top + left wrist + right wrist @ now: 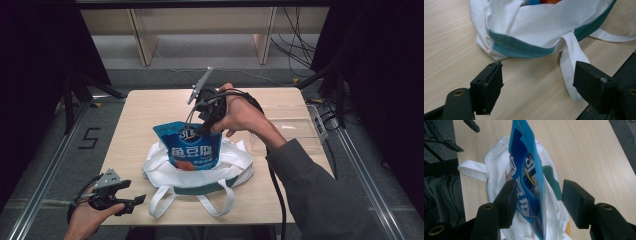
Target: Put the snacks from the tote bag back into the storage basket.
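The blue snack pouch, standing upright in the white tote bag, looks light, crinkly and slippery, best pinched at its flat top seam; the right gripper straddles it with jaws apart, not clamping, while the left gripper hangs with jaws apart over the surface.

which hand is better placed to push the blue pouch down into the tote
Right, probably: the right gripper is at the blue pouch standing in the tote. The left gripper sits off by the table edge.

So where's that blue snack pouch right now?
In the high view the blue plastic snack pouch stands upright in the mouth of the white cloth tote bag with a teal band, mid-table, its top between the jaws of the right claw.
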`<control>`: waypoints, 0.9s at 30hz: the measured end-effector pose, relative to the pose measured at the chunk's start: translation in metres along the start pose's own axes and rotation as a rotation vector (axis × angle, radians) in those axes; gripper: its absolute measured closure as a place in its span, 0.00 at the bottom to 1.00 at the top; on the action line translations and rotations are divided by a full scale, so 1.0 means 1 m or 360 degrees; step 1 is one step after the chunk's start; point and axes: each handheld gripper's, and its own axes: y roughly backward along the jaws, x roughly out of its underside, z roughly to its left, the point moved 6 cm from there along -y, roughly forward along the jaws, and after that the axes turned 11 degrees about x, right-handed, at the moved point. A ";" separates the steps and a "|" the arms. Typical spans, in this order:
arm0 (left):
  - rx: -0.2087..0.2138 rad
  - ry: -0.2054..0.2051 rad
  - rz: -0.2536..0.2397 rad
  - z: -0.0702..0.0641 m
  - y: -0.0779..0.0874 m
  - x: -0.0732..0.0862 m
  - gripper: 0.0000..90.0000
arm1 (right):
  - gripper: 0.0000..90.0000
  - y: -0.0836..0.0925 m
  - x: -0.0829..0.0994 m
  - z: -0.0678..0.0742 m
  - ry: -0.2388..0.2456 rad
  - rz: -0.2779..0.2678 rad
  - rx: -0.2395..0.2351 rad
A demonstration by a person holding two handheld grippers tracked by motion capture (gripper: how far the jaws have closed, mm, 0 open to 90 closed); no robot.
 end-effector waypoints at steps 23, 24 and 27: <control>0.0012 -0.0008 0.0008 -0.001 -0.001 0.000 0.26 | 0.83 -0.037 -0.015 -0.002 0.0149 0.0230 -0.0068; 0.0015 -0.0003 0.0001 -0.001 -0.001 0.000 0.26 | 0.84 -0.038 -0.015 -0.003 0.0174 0.0215 -0.0066; 0.0013 -0.0008 0.0010 -0.001 -0.001 0.001 0.26 | 0.90 -0.042 -0.015 -0.004 0.0224 0.0209 -0.0082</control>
